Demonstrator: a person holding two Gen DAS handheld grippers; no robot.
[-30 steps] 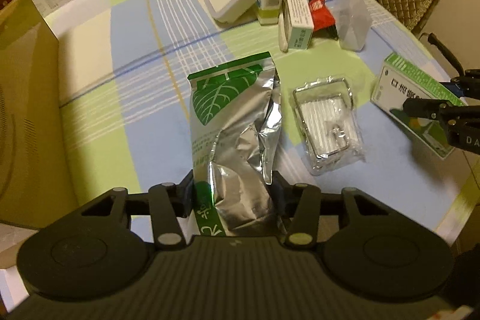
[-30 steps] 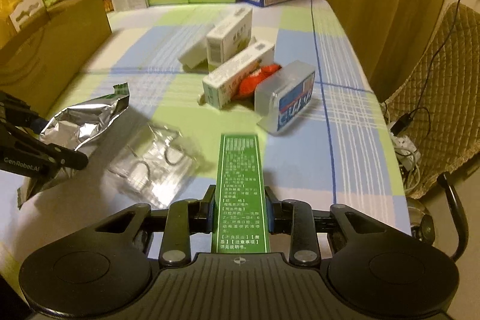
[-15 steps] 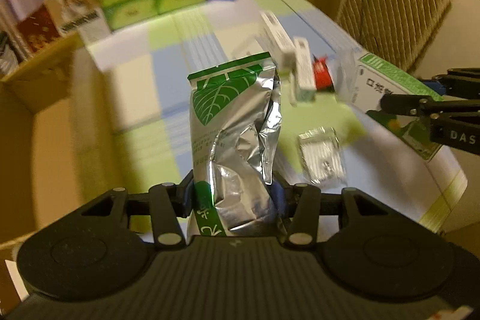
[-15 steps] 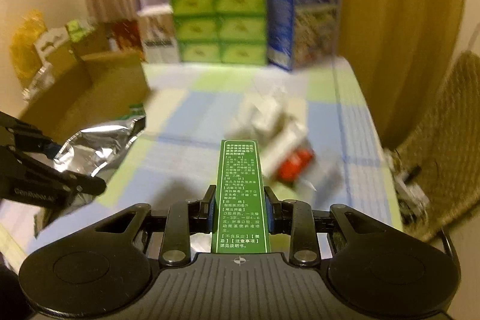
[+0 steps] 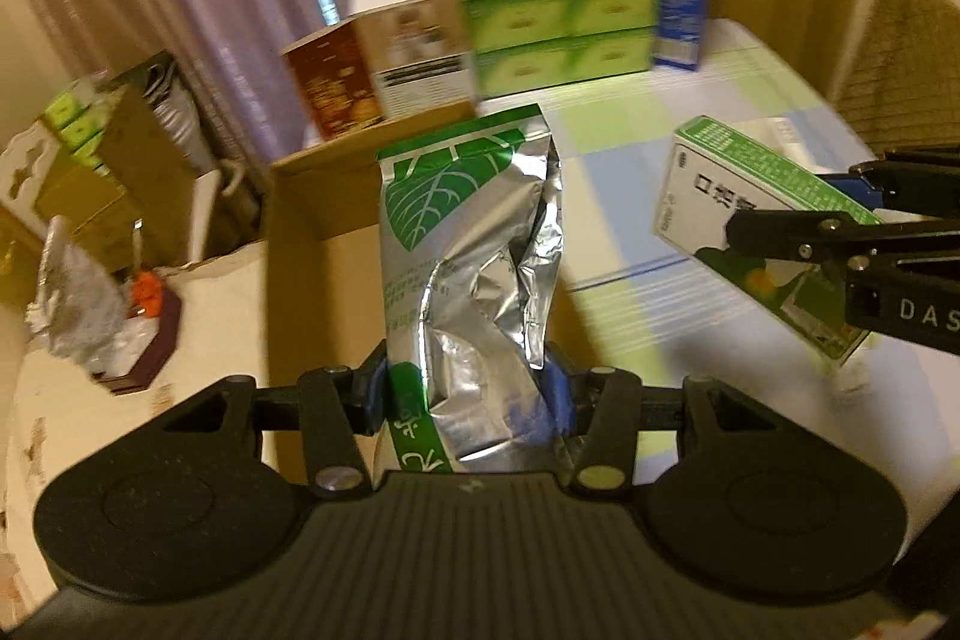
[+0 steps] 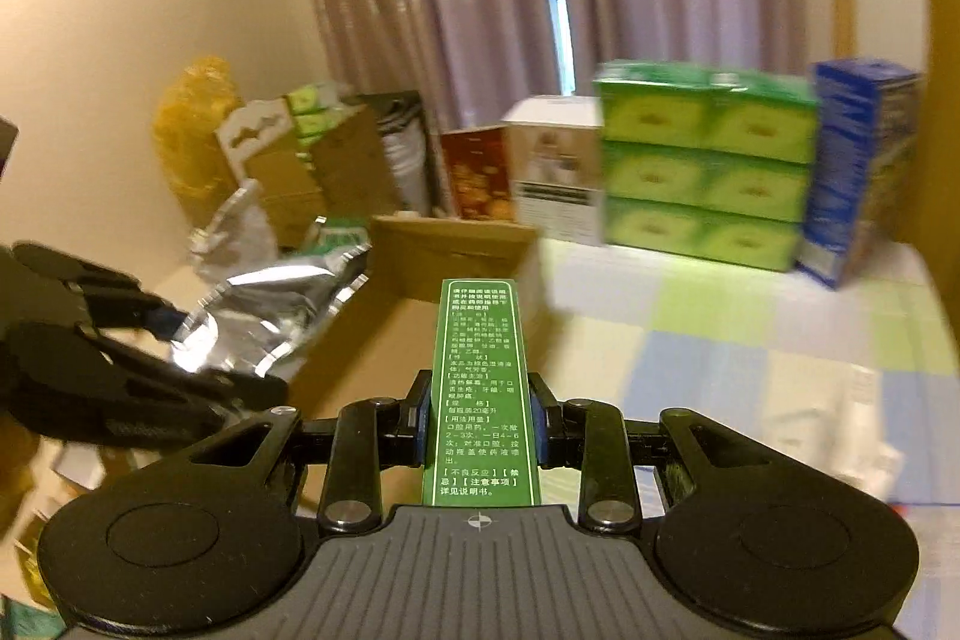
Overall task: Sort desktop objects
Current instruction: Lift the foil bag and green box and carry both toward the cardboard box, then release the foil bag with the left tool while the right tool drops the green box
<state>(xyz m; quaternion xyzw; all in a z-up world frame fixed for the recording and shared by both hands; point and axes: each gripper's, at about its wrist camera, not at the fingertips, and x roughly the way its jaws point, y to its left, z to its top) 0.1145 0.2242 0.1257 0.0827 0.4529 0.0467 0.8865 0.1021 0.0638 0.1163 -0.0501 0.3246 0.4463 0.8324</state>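
Six blurred green boxes (image 6: 705, 169) apparently line table (image 6: 750, 334).

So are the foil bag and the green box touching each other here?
Apart. The left wrist view shows the foil bag in the left gripper and the green box in the right gripper, with tablecloth visible between them.

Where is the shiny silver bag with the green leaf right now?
The silver bag is pinched in the left gripper, held up over the open cardboard box, with the right gripper's green box beside it.
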